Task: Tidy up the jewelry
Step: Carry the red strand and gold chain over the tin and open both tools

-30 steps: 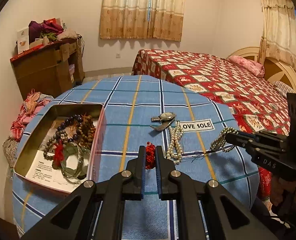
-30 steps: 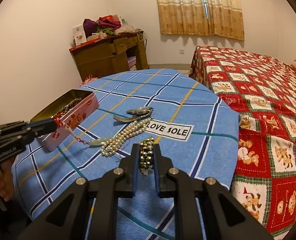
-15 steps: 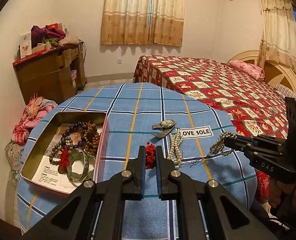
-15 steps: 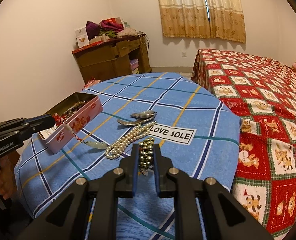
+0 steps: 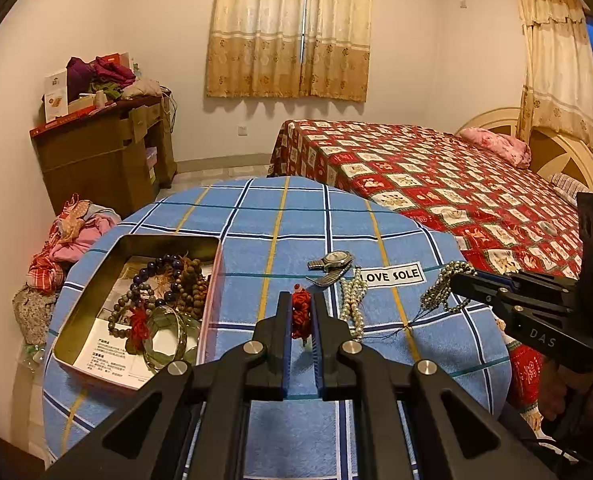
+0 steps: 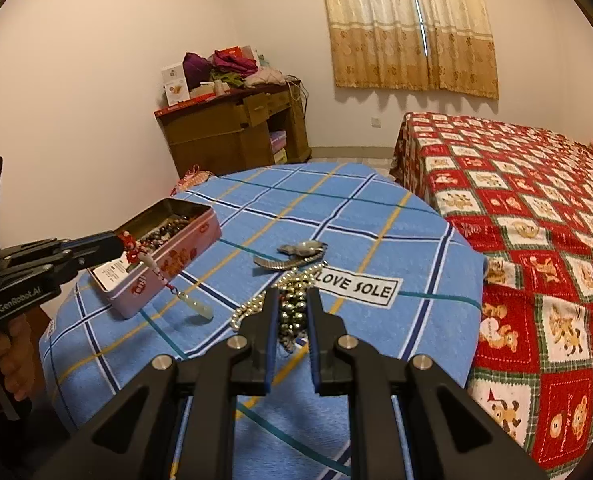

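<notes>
My left gripper [image 5: 300, 308] is shut on the red knot of a pendant [image 5: 301, 312]; in the right wrist view its pale jade drop [image 6: 201, 309] hangs just above the cloth beside the tin. My right gripper [image 6: 291, 312] is shut on a grey-green bead string [image 6: 292, 316], also seen in the left wrist view [image 5: 444, 286], lifted over the table's right side. An open pink tin [image 5: 96, 344] at the left holds bead bracelets and a bangle [image 5: 164, 336]. A pearl strand [image 5: 352, 300] and a metal watch [image 5: 332, 262] lie mid-table.
The round table has a blue checked cloth [image 5: 256, 224] with a "LOVE SOLE" label [image 5: 392, 275]. A bed with a red quilt [image 5: 436, 176] stands right of it. A wooden cabinet [image 5: 104, 152] and a clothes pile [image 5: 68, 236] stand at the left.
Both grippers have risen and pulled back from the table with their jewelry. The pendant's jade drop has lifted off the cloth and moved toward the tin.
</notes>
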A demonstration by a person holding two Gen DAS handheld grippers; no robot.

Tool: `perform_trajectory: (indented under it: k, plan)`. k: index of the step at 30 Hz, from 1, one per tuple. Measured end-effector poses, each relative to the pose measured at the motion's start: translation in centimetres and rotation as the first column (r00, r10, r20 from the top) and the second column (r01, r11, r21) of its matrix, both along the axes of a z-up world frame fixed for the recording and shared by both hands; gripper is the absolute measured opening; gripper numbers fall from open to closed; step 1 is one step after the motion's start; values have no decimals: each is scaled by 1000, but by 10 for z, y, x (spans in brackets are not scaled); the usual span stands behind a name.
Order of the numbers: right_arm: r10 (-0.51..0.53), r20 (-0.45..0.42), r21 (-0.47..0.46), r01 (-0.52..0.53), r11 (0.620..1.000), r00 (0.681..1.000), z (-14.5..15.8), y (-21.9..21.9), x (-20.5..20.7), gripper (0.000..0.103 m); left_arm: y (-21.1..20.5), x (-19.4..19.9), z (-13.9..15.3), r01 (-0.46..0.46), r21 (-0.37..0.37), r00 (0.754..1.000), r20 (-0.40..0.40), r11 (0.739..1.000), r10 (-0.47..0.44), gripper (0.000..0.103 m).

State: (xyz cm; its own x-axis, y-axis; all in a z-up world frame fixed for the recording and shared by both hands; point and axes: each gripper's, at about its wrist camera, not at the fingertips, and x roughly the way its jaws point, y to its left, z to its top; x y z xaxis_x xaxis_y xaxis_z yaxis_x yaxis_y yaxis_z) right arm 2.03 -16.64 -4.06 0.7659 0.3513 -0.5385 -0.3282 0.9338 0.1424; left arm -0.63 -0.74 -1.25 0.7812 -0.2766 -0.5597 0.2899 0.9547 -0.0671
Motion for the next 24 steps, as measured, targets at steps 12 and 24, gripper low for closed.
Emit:
perform_trajectory:
  k: [12, 24]
  plan:
    - [55, 39, -20, -55, 998, 998, 17, 26, 2, 16, 15, -5, 15, -26, -21, 999, 41, 999, 27, 7]
    - [150, 89, -47, -146, 988, 985, 41, 69, 16, 16, 45, -5, 43, -86, -25, 990, 110, 996, 89, 7]
